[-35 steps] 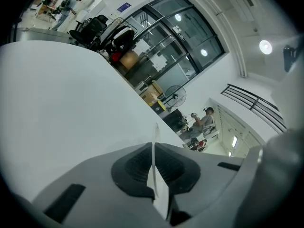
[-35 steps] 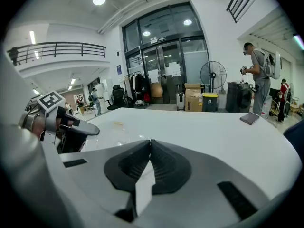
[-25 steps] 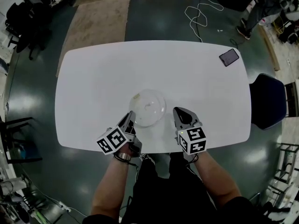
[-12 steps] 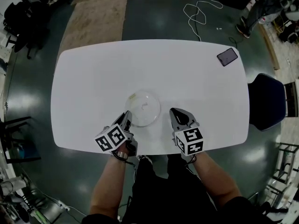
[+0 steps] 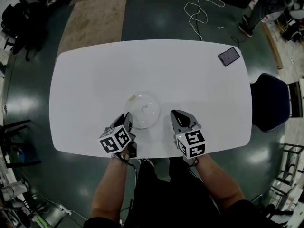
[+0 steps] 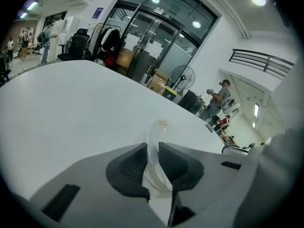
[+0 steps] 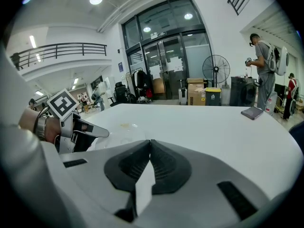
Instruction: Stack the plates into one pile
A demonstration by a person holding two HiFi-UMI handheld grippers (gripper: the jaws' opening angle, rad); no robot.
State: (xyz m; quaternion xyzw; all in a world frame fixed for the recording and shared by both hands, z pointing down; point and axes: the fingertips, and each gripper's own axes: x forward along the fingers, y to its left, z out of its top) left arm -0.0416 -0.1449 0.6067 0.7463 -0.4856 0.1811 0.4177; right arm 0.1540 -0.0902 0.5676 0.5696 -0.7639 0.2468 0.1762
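A clear plastic plate point(image 5: 142, 109), possibly more than one nested, lies on the white table point(image 5: 95, 75) near its front edge. My left gripper point(image 5: 128, 118) is at the plate's near-left rim. In the left gripper view the rim point(image 6: 159, 132) runs between the two pads and the jaws are opening, with a gap showing beside the rim. My right gripper point(image 5: 175, 114) rests to the right of the plate, apart from it, shut with nothing in it point(image 7: 150, 144). The right gripper view shows the plate point(image 7: 121, 132) and the left gripper point(image 7: 95, 133) at its left.
A dark phone point(image 5: 228, 56) lies at the table's far right corner. A blue chair point(image 5: 268, 101) stands off the table's right end. A person stands beyond the table in the right gripper view point(image 7: 265, 51). A cable point(image 5: 199, 13) lies on the floor behind.
The plate has come down from a raised, tilted hold to lie flat on the table. The left gripper sank with it and its jaws have parted. The right gripper stayed put.
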